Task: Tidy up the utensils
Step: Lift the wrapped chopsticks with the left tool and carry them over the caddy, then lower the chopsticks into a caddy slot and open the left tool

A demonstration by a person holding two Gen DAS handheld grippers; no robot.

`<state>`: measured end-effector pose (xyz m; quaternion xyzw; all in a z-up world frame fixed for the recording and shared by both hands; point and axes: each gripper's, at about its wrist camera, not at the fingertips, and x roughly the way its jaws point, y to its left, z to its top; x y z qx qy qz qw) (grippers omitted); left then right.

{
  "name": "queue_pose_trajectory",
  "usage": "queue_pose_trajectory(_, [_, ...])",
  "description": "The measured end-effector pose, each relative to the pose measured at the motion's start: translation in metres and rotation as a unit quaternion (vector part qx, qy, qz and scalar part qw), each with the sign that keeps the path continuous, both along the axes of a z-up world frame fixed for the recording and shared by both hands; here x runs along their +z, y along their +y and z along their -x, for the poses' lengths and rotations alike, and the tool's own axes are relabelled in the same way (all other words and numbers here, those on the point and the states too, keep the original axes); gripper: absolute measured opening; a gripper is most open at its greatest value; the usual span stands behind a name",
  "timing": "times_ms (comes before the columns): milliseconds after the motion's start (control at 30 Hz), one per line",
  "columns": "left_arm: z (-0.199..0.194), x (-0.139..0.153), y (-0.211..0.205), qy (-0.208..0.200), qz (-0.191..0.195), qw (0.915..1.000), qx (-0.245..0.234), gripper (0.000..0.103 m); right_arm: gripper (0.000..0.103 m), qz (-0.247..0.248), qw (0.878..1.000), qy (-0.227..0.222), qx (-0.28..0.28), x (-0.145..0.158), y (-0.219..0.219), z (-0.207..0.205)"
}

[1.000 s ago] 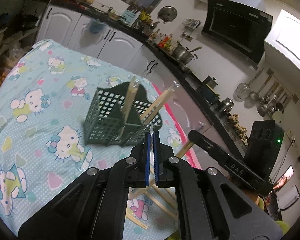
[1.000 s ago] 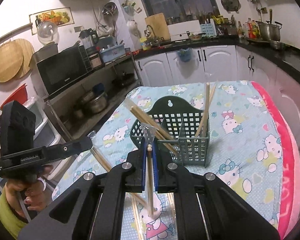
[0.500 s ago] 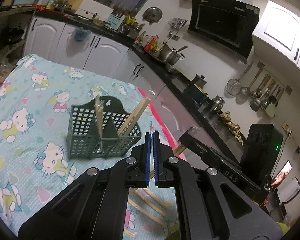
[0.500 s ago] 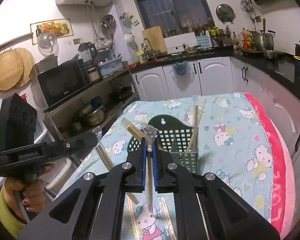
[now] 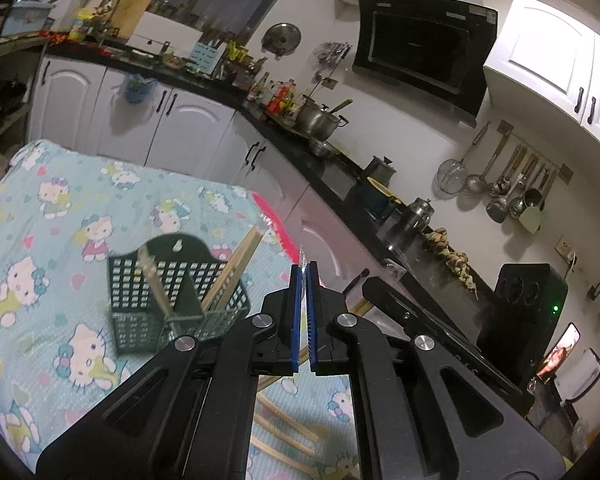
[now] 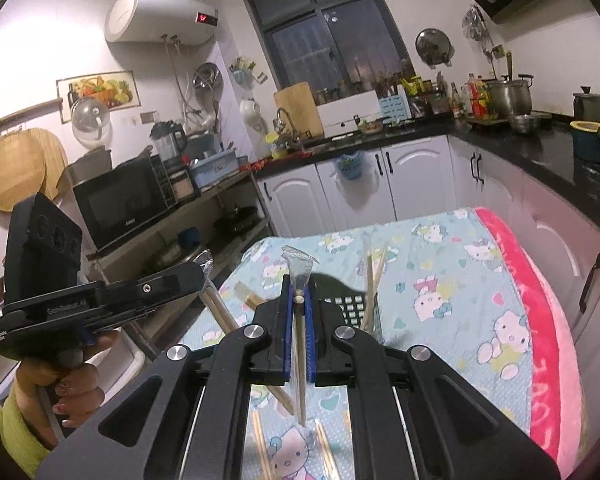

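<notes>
We see the right gripper (image 6: 299,280) clamped on a plastic-wrapped wooden chopstick (image 6: 299,344), above the dark green perforated plastic utensil basket (image 5: 156,300). The left gripper (image 5: 304,270) is closed on a clear wrapper tip (image 5: 302,255), right of that basket.

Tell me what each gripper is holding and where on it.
Each grips wrapped chopsticks near the top end: right gripper holds one pair, left gripper another, both hanging below the fingers.

The right gripper (image 6: 299,292) hides most of the green utensil basket (image 6: 350,306); loose chopsticks (image 6: 260,448) run off the near edge
</notes>
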<state>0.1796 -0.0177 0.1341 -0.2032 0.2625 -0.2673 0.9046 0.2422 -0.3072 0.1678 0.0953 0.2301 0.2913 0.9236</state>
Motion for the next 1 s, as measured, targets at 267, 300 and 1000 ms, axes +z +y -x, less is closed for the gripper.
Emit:
queue_pose_trajectory(267, [-0.012,0.031,-0.01,-0.031,-0.008,0.9995,-0.003,0.001,0.006,-0.006,0.999,-0.035,-0.01,0.03,0.001,-0.006])
queue_pose_trajectory(300, [-0.014,0.036,-0.011,-0.036,-0.009,0.9993,-0.002,0.001,0.006,-0.004,0.999,-0.041,-0.012,0.035,0.003,-0.007])
queue_pose_trajectory(1000, [-0.064,0.083,0.005,-0.079,-0.026,0.9953,0.05,0.001,0.006,0.016,0.993,-0.106,-0.051,0.087,0.024,-0.049])
